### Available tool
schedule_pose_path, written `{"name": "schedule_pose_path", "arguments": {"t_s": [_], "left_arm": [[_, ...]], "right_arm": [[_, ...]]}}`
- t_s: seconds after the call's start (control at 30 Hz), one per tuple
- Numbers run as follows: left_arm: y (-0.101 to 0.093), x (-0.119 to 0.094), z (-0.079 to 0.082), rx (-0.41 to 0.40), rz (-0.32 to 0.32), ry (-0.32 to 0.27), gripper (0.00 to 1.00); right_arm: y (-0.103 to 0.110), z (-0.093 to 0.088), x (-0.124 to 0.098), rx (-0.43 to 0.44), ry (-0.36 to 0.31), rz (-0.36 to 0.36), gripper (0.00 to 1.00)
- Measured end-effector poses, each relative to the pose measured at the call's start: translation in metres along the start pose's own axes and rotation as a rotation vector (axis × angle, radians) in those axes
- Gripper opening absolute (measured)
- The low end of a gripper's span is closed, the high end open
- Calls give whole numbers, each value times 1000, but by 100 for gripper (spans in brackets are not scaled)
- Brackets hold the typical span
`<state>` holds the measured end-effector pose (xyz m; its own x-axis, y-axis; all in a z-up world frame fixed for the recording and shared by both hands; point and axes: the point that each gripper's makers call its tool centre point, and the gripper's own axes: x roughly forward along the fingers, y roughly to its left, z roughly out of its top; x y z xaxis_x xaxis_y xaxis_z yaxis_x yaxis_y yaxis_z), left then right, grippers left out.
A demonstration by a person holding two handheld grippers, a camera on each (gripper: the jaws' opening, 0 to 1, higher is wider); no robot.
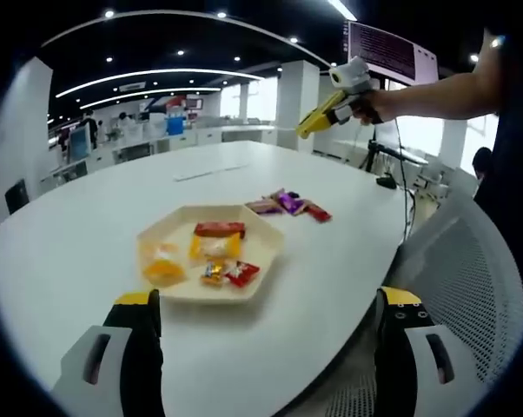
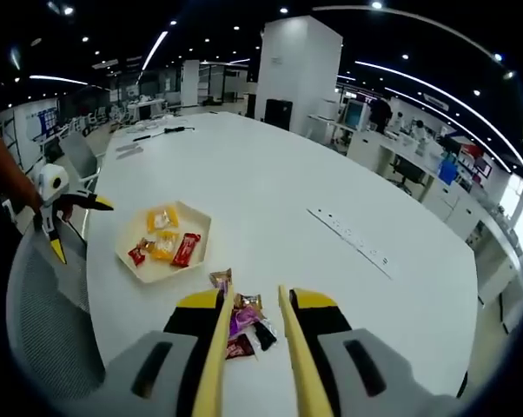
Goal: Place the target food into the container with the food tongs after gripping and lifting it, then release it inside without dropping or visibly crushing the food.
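Observation:
A cream hexagonal tray [image 1: 179, 215] sits on the white table and holds several wrapped snacks, among them a red bar [image 1: 219, 229] and an orange packet [image 1: 163, 271]. A small pile of loose wrapped snacks [image 1: 289, 206] lies just beyond it. My left gripper [image 1: 268, 302] is open, its jaws wide apart in front of the tray with nothing between them. My right gripper [image 2: 254, 300] is shut on yellow food tongs [image 2: 216, 347], whose two arms stand apart above the loose snacks [image 2: 242, 317]. The tray [image 2: 196, 219] lies to their left. From the left gripper view, the right gripper [image 1: 327, 113] hangs high above the table.
A grey mesh chair [image 1: 470, 278] stands at the table's near edge. The left gripper [image 2: 81, 228], held by a hand, is beside the chair [image 2: 49, 313]. A flat strip [image 2: 353, 239] lies on the table [image 2: 270, 182]. Desks and pillars fill the office behind.

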<state>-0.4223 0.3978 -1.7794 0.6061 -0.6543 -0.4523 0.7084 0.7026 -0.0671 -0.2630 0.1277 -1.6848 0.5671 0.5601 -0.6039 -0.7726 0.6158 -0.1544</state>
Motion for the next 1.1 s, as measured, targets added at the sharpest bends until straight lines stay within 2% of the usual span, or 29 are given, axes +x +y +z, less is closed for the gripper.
{"name": "schedule_pose_path", "arguments": {"t_s": [0.07,0.17,0.3,0.53,0.67,0.8,1.1], "left_arm": [[1,0,-1,-11,0,3,100],[-6,1,-1,30,-23,10,100],[4,0,-1,24,20,9,100],[1,2,-5,39,8,34,100],[3,1,-9,35,19,51,100],[3,2,-12,36,17,70,100],[7,2,-16,24,39,90,100]], "right_arm": [[-2,-6,2,-19,13,-5,29],[-7,-14,9,-10,7,-4,29],[-6,-24,19,-31,3,19,29],[-15,-45,40,-36,1,51,29],[-13,-65,51,-45,25,94,29],[-14,-82,61,-41,60,101,29],[-13,-103,83,-51,94,139,29]]}}
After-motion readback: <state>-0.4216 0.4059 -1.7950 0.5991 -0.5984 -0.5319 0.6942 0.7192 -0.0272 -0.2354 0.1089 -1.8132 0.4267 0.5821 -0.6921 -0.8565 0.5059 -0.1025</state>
